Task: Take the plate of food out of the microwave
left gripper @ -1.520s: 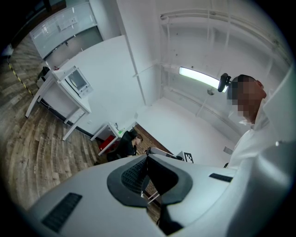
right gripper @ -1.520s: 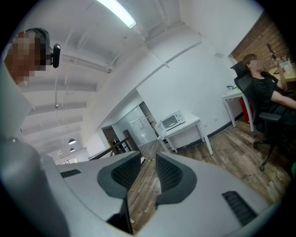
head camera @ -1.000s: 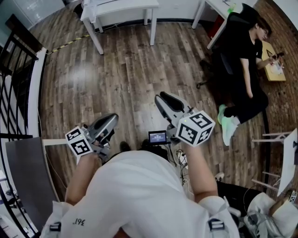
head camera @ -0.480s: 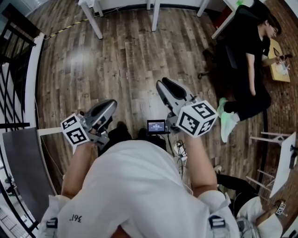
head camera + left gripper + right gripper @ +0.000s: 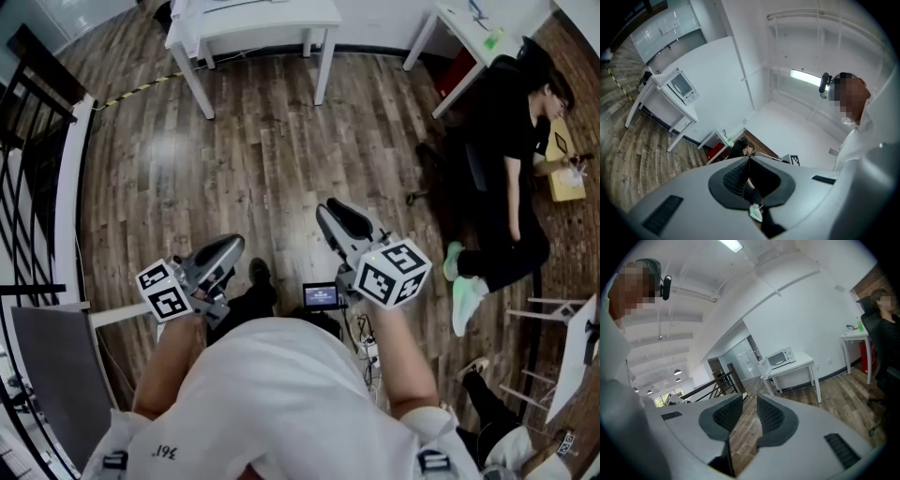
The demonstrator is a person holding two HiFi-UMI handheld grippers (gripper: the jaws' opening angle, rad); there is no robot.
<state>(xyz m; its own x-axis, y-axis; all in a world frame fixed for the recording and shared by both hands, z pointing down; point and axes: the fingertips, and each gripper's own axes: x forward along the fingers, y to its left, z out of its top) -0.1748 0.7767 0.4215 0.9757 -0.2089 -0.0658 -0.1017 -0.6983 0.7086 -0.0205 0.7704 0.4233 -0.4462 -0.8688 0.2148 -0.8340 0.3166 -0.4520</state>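
The white microwave (image 5: 780, 356) stands far off on a white table (image 5: 799, 365), its door swung open to the left; the inside is too small to show a plate. In the left gripper view the microwave (image 5: 680, 86) is also distant, on the table (image 5: 658, 101). My left gripper (image 5: 232, 247) is held level over the wood floor, jaws shut with nothing between them (image 5: 749, 159). My right gripper (image 5: 330, 212) is beside it, jaws apart and empty (image 5: 749, 400). Both are well short of the table (image 5: 253, 19).
A person in black sits on a chair (image 5: 511, 178) at the right, by a second white table (image 5: 459, 37). A black railing (image 5: 33, 141) runs along the left. A small screen (image 5: 320, 296) hangs at my waist. Wood floor (image 5: 262, 159) lies between me and the table.
Both grippers have moved forward over the floor with me. The white table at the top of the head view shows more fully. Neither gripper's jaws changed.
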